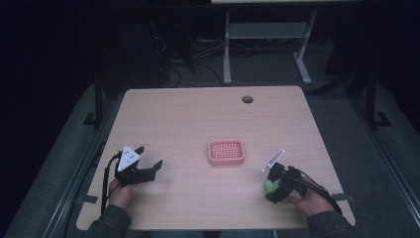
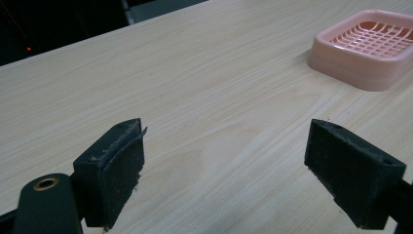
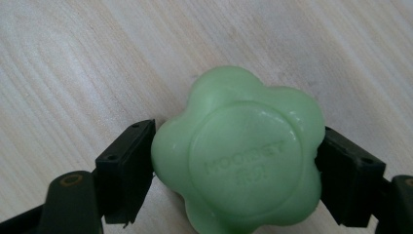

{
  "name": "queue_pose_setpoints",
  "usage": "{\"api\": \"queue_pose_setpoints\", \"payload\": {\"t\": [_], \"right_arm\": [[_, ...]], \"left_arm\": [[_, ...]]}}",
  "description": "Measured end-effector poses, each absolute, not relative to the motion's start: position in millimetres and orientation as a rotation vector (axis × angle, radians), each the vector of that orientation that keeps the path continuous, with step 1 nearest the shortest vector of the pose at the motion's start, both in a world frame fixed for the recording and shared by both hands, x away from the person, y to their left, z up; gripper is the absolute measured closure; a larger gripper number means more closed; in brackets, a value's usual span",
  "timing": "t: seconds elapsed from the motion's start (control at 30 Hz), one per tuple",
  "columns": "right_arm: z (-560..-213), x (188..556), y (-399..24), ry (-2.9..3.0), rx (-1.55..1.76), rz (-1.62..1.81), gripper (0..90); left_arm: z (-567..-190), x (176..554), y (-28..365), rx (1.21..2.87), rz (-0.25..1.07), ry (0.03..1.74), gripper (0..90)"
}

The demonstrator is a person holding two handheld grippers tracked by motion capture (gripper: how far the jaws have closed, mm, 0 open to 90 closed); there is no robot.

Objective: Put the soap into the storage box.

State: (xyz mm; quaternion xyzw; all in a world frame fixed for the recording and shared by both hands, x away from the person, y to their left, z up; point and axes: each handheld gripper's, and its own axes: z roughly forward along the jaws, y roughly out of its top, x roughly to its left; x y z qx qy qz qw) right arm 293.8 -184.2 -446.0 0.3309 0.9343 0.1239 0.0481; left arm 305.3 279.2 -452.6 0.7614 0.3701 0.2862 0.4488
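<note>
A pale green flower-shaped soap (image 3: 241, 156) sits between the two black jaws of my right gripper (image 3: 236, 168), which press on both of its sides just above the wood. From above, that gripper (image 1: 273, 184) is at the table's front right with the green soap (image 1: 269, 185) at its tip. A pink slotted soap dish (image 1: 226, 151) rests near the table's middle, lying to the left of and beyond the right gripper; the dish (image 2: 367, 46) also appears at the upper right of the left gripper view. My left gripper (image 1: 146, 167) hovers at the front left, jaws wide apart, holding nothing (image 2: 234, 170).
The light wooden table (image 1: 188, 119) has a round cable hole (image 1: 247, 99) near its far edge. Tape strips mark the front corners. Beyond the table stand a white desk frame (image 1: 267, 44) and loose cables on the dark floor.
</note>
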Motion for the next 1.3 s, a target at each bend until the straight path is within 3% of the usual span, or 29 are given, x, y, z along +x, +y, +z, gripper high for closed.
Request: {"api": "queue_pose_setpoints", "payload": {"t": [1.3], "right_arm": [[-430.8, 299.0, -182.8, 2.847, 0.965, 0.441, 26.1]], "left_arm": [[-452.0, 305.2, 280.7, 1.880, 0.705, 0.920, 14.2]]}}
